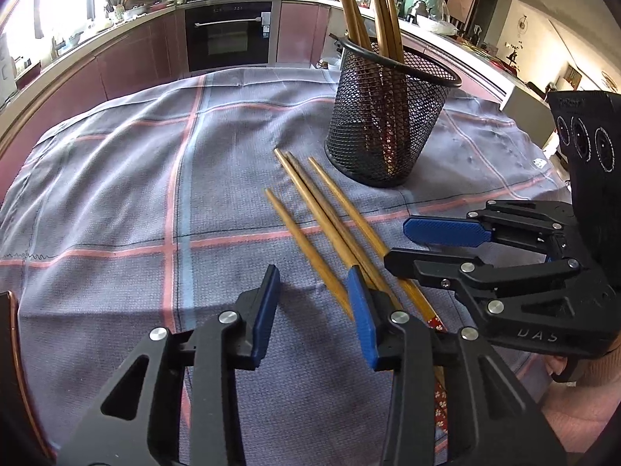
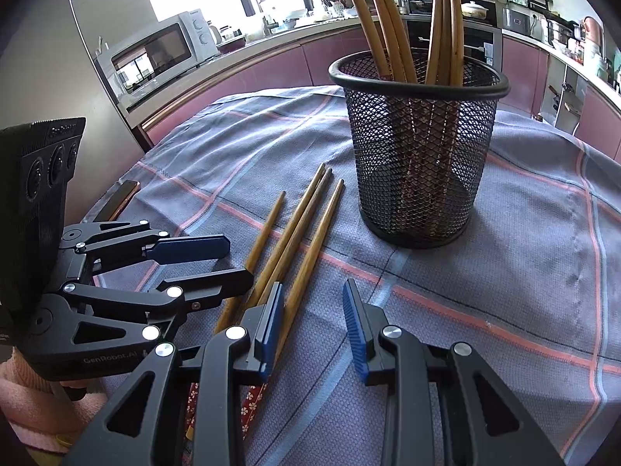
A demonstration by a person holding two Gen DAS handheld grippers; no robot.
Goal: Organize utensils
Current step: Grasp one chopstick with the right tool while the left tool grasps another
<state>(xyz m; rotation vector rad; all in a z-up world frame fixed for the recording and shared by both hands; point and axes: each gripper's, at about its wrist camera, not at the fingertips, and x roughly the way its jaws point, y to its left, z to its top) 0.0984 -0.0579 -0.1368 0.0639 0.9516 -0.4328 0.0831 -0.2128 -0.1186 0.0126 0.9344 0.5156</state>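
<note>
Four wooden chopsticks (image 1: pixel 330 225) lie loose on the checked cloth (image 1: pixel 116 178), side by side and roughly parallel, their thin tips toward the mesh holder (image 1: pixel 384 116). They are warm brown, tapering, and at least one has a red handle end with small white flowers (image 2: pixel 248 407). Two lie touching along their length; the other two sit slightly apart on either side. The nearest tip ends just beside the holder's base without touching it.

The holder is a black wire-mesh cup standing upright on the cloth, with several more chopsticks of the same wood standing in it, leaning against its rim.

The left gripper (image 1: pixel 316 303) hangs low over the handle ends, its blue pads apart with nothing between them; one chopstick runs beside its right-hand pad. The right gripper (image 2: pixel 314 326) is alongside, fingers likewise apart and empty, over bare cloth just beside the chopsticks.

A microwave (image 2: pixel 155 50) and an oven (image 1: pixel 227 35) stand behind.
</note>
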